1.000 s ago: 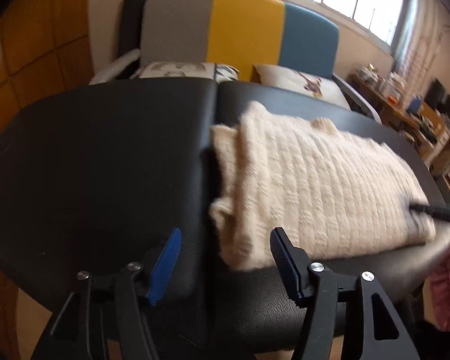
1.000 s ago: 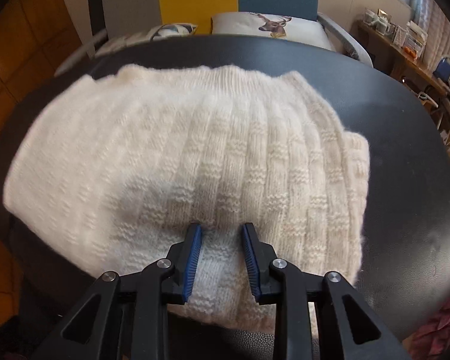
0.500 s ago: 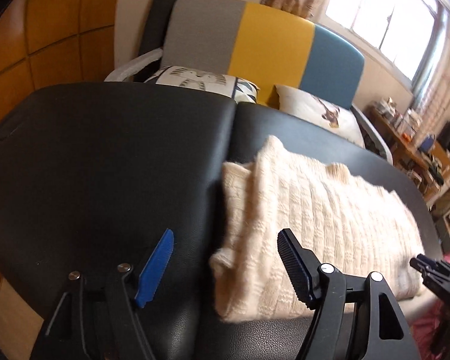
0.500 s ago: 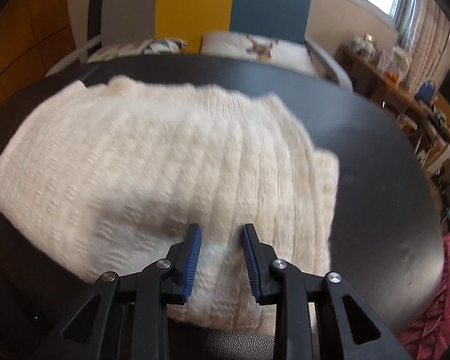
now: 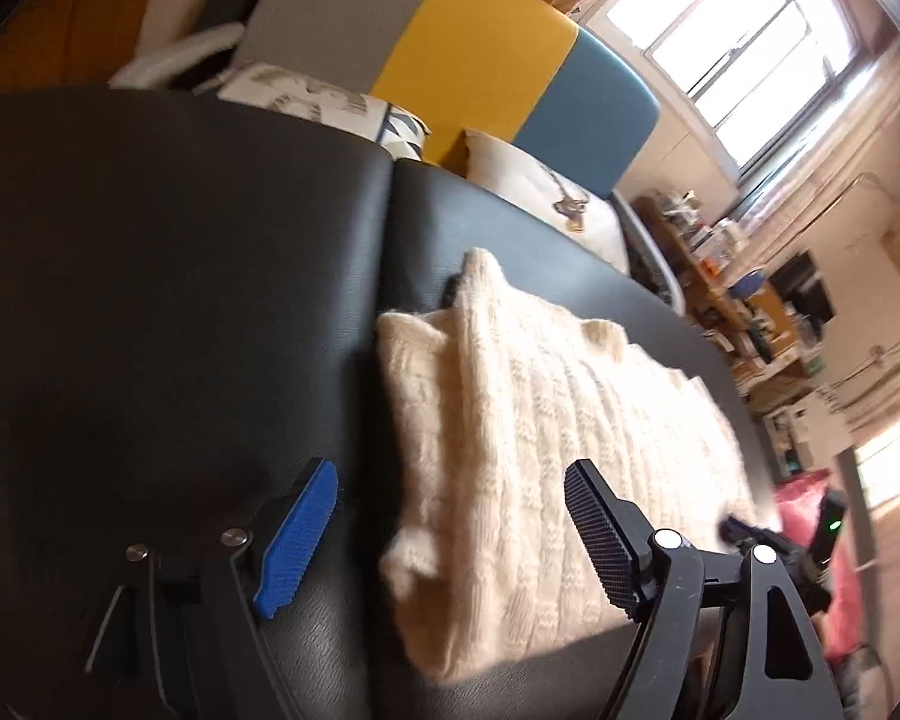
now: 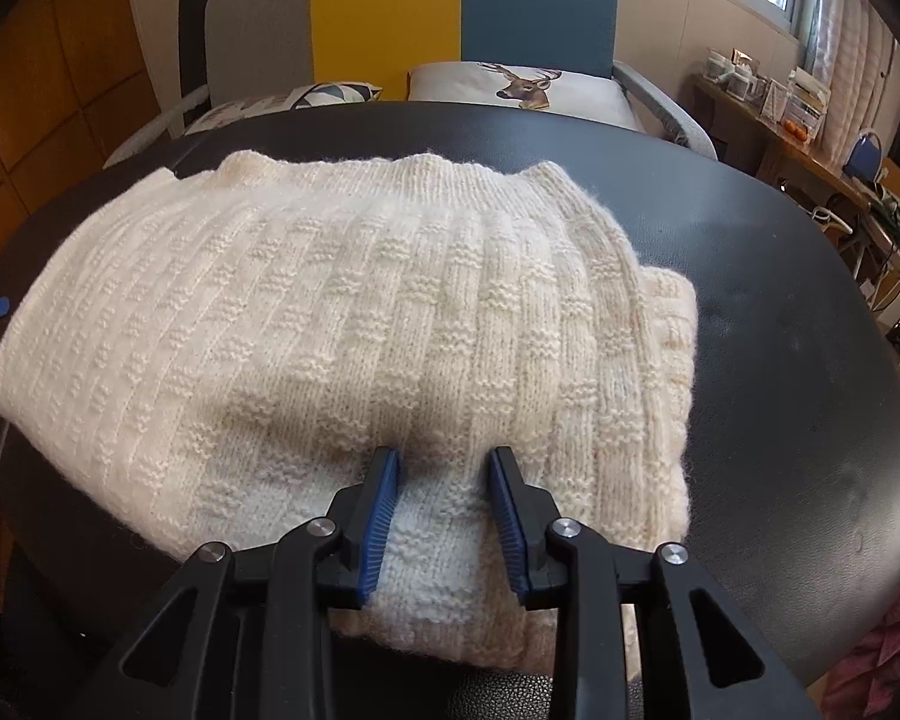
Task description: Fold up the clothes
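Left wrist: left claw [image 5: 450,534] released, jaws just been widening, straddling near-left corner of folded cream sweater [image 5: 546,456] on black worktop [image 5: 168,312]. Right wrist: right claw [image 6: 444,516] half-parted over near edge (no grip visible). Mostly folded; maybe tidying left.

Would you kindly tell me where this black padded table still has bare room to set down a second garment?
The cream knitted sweater fills the middle of the black padded table. Bare patches lie right of the sweater, toward the cluttered desk, and left of the table's centre seam. The right gripper crowds the near edge.
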Demonstrator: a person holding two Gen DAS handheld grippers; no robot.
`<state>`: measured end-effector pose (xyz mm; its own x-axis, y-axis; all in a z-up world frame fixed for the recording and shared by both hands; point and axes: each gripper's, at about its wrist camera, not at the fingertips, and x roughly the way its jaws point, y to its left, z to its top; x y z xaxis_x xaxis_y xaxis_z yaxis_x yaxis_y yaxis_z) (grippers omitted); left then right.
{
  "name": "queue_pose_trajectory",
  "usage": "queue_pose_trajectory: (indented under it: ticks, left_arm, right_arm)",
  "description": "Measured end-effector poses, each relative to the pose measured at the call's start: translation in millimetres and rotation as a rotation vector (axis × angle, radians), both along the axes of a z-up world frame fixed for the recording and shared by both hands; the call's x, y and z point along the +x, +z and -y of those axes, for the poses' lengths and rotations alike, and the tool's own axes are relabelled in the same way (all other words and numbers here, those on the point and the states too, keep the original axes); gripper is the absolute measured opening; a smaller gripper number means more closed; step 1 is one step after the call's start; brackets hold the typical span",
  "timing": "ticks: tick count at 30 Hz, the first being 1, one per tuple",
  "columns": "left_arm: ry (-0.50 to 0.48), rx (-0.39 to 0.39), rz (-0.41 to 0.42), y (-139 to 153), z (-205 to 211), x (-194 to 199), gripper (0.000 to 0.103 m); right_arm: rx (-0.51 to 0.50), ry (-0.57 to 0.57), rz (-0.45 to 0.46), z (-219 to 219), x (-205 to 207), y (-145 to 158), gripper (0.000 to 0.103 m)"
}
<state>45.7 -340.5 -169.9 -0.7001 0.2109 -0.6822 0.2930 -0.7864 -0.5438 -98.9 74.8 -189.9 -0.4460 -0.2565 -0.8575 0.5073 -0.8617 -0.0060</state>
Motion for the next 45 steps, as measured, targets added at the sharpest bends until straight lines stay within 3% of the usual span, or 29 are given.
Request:
queue_pose_trajectory:
  ticks: [8, 14, 21, 24, 25, 27, 29, 34, 35, 36, 39, 45]
  left_arm:
    - [-0.117, 0.166, 0.056, -35.9, 5.8, -40.4, 0.081]
    - [-0.158, 0.125, 0.072, -39.9, -6.6, -52.3, 0.081]
    - [-0.142, 0.05, 0.08, -41.6, -14.7, -54.6, 0.081]
    - [-0.131, 0.073, 0.079, -43.1, -8.4, -49.6, 0.067]
    - [-0.129, 0.104, 0.072, -43.4, -5.6, -48.4, 0.052]
    - [-0.129, 0.17, 0.072, -46.3, -1.6, -49.0, 0.035]
    - [-0.136, 0.176, 0.086, -47.2, -2.4, -50.2, 0.035]
    - [-0.13, 0.233, 0.075, -45.8, -3.1, -54.7, 0.057]
    - [-0.131, 0.225, 0.071, -44.6, -4.9, -55.2, 0.057]
    - [-0.127, 0.21, 0.068, -43.3, -6.6, -55.2, 0.056]
    - [-0.14, 0.156, 0.083, -43.6, -12.2, -56.3, 0.026]
    - [-0.097, 0.206, 0.032, -43.7, -10.0, -50.6, 0.019]
  right_arm:
    - [0.039, 0.004, 0.019, 4.8, -3.3, 1.2, 0.032]
    - [0.066, 0.007, 0.017, 10.1, -3.2, 1.0, 0.032]
    - [0.063, 0.024, 0.021, 2.5, -8.7, 2.6, 0.033]
    - [0.058, 0.025, 0.023, 1.9, -10.0, 2.5, 0.033]
    - [0.057, 0.026, 0.024, 1.7, -10.4, 2.4, 0.033]
    - [0.053, 0.023, 0.025, 1.7, -10.9, 2.2, 0.033]
    - [0.052, 0.021, 0.024, 2.6, -10.3, 2.0, 0.033]
    - [0.054, 0.024, 0.032, 4.1, -9.8, 2.2, 0.033]
    - [0.053, 0.023, 0.035, 4.1, -10.0, 2.4, 0.033]
    - [0.052, 0.021, 0.037, 4.3, -9.7, 2.4, 0.033]
    - [0.048, 0.017, 0.031, 3.8, -7.9, 1.8, 0.033]
    - [0.009, 0.007, 0.054, -0.1, -7.8, 2.5, 0.033]
